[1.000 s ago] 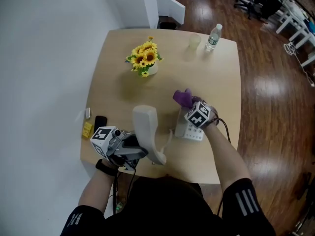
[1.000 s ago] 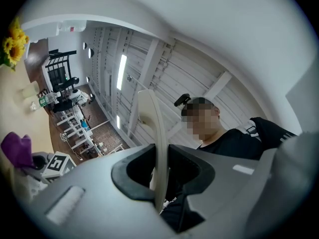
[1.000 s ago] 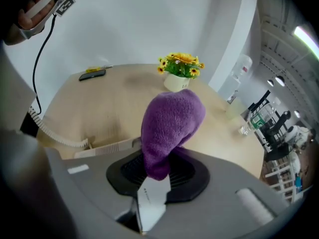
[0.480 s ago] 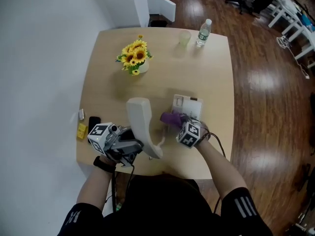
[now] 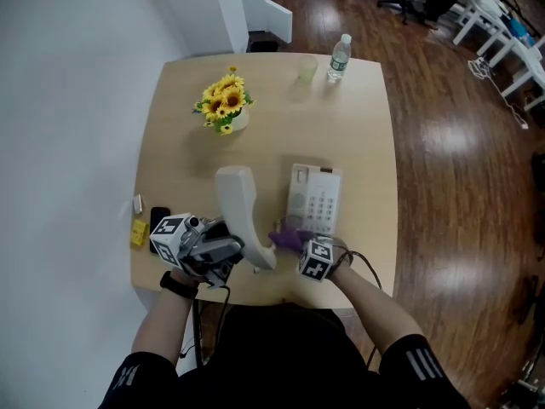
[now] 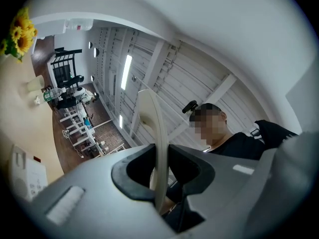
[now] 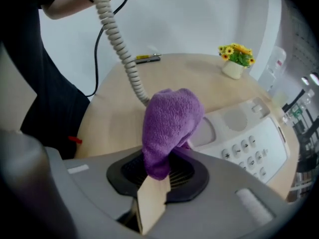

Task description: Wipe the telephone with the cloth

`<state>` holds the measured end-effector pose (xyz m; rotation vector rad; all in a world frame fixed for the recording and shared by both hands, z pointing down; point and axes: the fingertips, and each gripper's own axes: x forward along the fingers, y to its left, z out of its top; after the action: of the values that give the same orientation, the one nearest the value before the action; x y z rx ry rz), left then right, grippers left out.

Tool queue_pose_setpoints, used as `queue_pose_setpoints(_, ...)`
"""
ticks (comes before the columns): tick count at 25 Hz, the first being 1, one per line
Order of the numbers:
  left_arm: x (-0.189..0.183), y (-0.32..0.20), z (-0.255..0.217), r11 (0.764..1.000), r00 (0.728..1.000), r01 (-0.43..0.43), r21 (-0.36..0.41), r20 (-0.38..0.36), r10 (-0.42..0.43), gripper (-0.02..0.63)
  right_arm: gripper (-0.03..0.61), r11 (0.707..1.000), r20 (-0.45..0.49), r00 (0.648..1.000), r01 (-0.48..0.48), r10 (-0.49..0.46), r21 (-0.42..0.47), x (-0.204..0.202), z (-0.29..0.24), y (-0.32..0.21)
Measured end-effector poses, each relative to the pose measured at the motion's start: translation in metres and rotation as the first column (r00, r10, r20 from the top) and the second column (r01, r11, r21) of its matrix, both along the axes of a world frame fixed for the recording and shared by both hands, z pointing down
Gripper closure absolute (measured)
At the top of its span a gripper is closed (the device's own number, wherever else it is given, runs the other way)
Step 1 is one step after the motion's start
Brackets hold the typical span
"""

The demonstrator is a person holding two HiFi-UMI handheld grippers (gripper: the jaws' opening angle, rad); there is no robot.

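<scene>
Head view: we find the telephone (image 5: 317, 196) toward the front of the desk (image 5: 366, 126). Its handset (image 5: 241, 211) is raised clear in the left claw (image 5: 228, 250). The right claw (image 5: 292, 244) carries the purple cloth (image 5: 283, 238) just beside the telephone's near end.

Left gripper view: the jaws are clamped narrow on the handset's middle. We judge it stiff, smooth plastic.

Right gripper view: the jaws pinch the cloth's lower fold. We judge it soft, light and easily bunched. The coiled cord (image 7: 117, 39) tethers the handset. The telephone looks light and may slide under wiping.

handset (image 5: 238, 203) near end: hidden in left gripper (image 5: 232, 250) | cord (image 7: 118, 44): cut by top edge | small items (image 5: 139, 233), table's left edge: too small to tell
</scene>
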<state>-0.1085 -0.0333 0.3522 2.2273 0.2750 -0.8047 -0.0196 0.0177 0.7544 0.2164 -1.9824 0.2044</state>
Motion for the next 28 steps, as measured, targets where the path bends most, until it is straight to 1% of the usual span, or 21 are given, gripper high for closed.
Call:
queue_pose_setpoints(1, 0.0, 0.0, 0.001, 1.0, 1.0, 0.002, -0.002, 0.003, -0.002, 0.532, 0.495, 1.0, 0.003, 1.0, 0.006, -0.005, -0.018, 0.0, 0.0, 0.01)
queue_pose_setpoints(3, 0.0, 0.0, 0.004, 1.0, 1.0, 0.009, -0.009, 0.015, -0.008, 0.532, 0.495, 0.999, 0.035, 0.999, -0.023, 0.025, -0.041, 0.002, -0.005, 0.025)
queue_pose_setpoints(5, 0.001, -0.002, 0.011, 0.999, 0.999, 0.023, -0.024, 0.037, -0.022, 0.532, 0.495, 0.995, 0.098, 0.991, -0.092, 0.096, -0.044, 0.005, -0.02, 0.029)
queue_pose_setpoints(6, 0.002, -0.006, 0.016, 0.999, 0.998, 0.035, -0.037, 0.054, -0.033, 0.532, 0.494, 0.99, 0.137, 0.981, -0.136, 0.14, -0.04, 0.007, -0.031, 0.028)
queue_pose_setpoints(8, 0.006, -0.017, 0.031, 0.995, 0.993, 0.067, -0.071, 0.101, -0.06, 0.532, 0.494, 0.973, 0.216, 0.949, -0.23, 0.231, -0.031, 0.015, -0.055, 0.021)
queue_pose_setpoints(10, 0.013, -0.03, 0.048, 0.99, 0.985, 0.093, -0.104, 0.154, -0.076, 0.532, 0.494, 0.949, 0.289, 0.907, -0.316, 0.306, -0.014, 0.027, -0.08, 0.01)
queue_pose_setpoints(14, 0.035, -0.053, 0.084, 0.981, 0.962, 0.111, -0.156, 0.263, -0.067, 0.532, 0.492, 0.893, 0.405, 0.822, -0.45, 0.402, 0.027, 0.056, -0.129, -0.01)
queue_pose_setpoints(17, 0.053, -0.066, 0.118, 0.972, 0.935, 0.12, -0.203, 0.352, -0.042, 0.532, 0.491, 0.841, 0.459, 0.761, -0.539, 0.459, 0.052, 0.083, -0.157, -0.024)
queue_pose_setpoints(19, 0.065, -0.073, 0.147, 0.96, 0.916, 0.119, -0.252, 0.401, -0.008, 0.531, 0.491, 0.803, 0.49, 0.715, -0.593, 0.499, 0.048, 0.101, -0.17, -0.027)
queue_pose_setpoints(21, 0.077, -0.076, 0.177, 0.943, 0.899, 0.114, -0.314, 0.436, 0.036, 0.531, 0.491, 0.772, 0.51, 0.676, -0.634, 0.531, 0.036, 0.116, -0.178, -0.026)
queue_pose_setpoints(22, 0.082, -0.076, 0.192, 0.93, 0.89, 0.115, -0.349, 0.452, 0.06, 0.531, 0.491, 0.762, 0.514, 0.664, -0.647, 0.543, 0.031, 0.122, -0.18, -0.025)
queue_pose_setpoints(24, 0.09, -0.077, 0.222, 0.904, 0.865, 0.127, -0.409, 0.491, 0.1, 0.531, 0.489, 0.749, 0.511, 0.65, -0.662, 0.562, 0.018, 0.13, -0.181, -0.02)
queue_pose_setpoints(26, 0.097, -0.079, 0.251, 0.886, 0.842, 0.137, -0.443, 0.523, 0.132, 0.531, 0.488, 0.737, 0.511, 0.635, -0.676, 0.58, 0.005, 0.135, -0.178, -0.016)
queue_pose_setpoints(28, 0.103, -0.08, 0.274, 0.869, 0.827, 0.138, -0.476, 0.538, 0.163, 0.531, 0.488, 0.721, 0.51, 0.617, -0.693, 0.599, -0.008, 0.139, -0.175, -0.012)
